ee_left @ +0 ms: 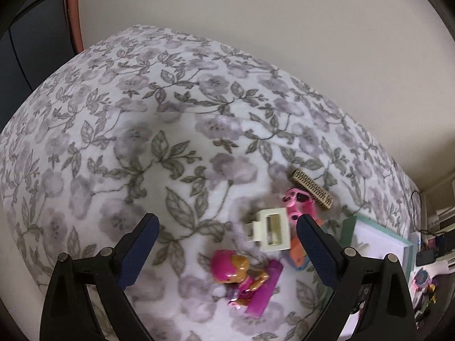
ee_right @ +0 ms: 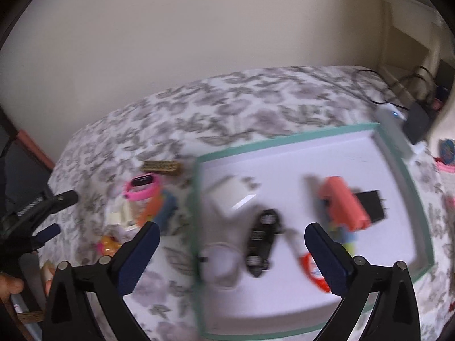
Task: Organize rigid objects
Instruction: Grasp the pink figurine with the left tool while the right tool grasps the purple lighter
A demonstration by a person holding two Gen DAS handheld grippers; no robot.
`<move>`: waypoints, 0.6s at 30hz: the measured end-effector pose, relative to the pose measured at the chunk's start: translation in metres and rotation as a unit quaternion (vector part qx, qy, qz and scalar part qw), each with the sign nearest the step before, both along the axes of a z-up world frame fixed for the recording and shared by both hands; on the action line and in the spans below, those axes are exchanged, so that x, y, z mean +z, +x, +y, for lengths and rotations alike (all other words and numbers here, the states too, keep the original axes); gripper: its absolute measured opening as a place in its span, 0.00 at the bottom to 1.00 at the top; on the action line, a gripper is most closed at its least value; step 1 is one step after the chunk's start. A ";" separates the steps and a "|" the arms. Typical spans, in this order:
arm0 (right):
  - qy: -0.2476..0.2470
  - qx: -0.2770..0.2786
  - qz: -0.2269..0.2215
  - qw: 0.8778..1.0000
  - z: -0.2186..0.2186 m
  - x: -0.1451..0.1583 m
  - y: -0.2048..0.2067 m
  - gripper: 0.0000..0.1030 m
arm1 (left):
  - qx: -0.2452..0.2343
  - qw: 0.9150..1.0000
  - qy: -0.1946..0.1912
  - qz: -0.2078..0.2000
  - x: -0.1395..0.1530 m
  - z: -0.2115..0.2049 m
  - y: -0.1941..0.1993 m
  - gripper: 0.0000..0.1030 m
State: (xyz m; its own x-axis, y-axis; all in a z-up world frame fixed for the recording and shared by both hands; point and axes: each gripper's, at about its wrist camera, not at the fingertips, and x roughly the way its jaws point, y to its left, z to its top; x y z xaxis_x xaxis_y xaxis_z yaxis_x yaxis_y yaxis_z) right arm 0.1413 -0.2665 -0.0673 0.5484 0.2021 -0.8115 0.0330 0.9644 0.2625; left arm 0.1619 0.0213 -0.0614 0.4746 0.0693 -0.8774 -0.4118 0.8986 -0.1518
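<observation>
My left gripper (ee_left: 226,223) is open and empty above the floral bedspread (ee_left: 170,113), just left of a pile: a cream hair claw clip (ee_left: 268,231), a pink watch (ee_left: 295,201), a wicker block (ee_left: 312,189), an orange and blue piece (ee_left: 298,251) and a pink toy figure (ee_left: 243,277). My right gripper (ee_right: 231,228) is open and empty above a teal-rimmed white tray (ee_right: 284,139). The tray holds a black toy car (ee_right: 261,241), a white block (ee_right: 233,197), a coral case (ee_right: 344,203), a black adapter (ee_right: 372,206) and a red-white item (ee_right: 310,267). The left gripper (ee_right: 57,213) also shows at the left edge of the right wrist view.
The bed meets a plain wall behind. The tray's corner (ee_left: 378,236) lies right of the pile in the left wrist view. A white device with cables (ee_right: 395,119) and a dark box (ee_right: 418,122) sit beyond the tray. Clutter lies off the bed's right side (ee_left: 423,284).
</observation>
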 end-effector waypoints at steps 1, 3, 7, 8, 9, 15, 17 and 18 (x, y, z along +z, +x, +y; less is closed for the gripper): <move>-0.001 0.007 0.000 1.000 0.007 0.000 0.001 1.00 | -0.002 1.000 0.004 0.004 -0.001 0.002 -0.001 0.94; -0.006 0.025 0.005 1.000 0.025 -0.001 0.003 1.00 | -0.002 1.000 0.011 0.016 -0.004 0.008 -0.001 0.94; -0.009 0.057 0.018 0.998 0.056 -0.009 0.006 1.00 | 0.002 0.999 -0.002 0.040 -0.017 0.020 -0.002 0.94; -0.009 0.064 0.023 0.998 0.064 -0.012 0.008 1.00 | 0.003 0.999 -0.005 0.048 -0.021 0.021 -0.002 0.94; -0.008 0.070 0.028 0.997 0.070 -0.015 0.008 1.00 | 0.003 0.998 -0.008 0.057 -0.025 0.023 -0.002 0.94; -0.024 0.106 0.056 0.993 0.109 -0.035 0.012 1.00 | 0.011 0.996 -0.024 0.086 -0.043 0.030 -0.002 0.94; -0.035 0.118 0.065 0.990 0.118 -0.041 0.012 1.00 | 0.013 0.996 -0.029 0.088 -0.045 0.032 -0.003 0.94; -0.042 0.124 0.069 0.989 0.123 -0.045 0.011 1.00 | 0.014 0.996 -0.029 0.089 -0.046 0.033 -0.003 0.94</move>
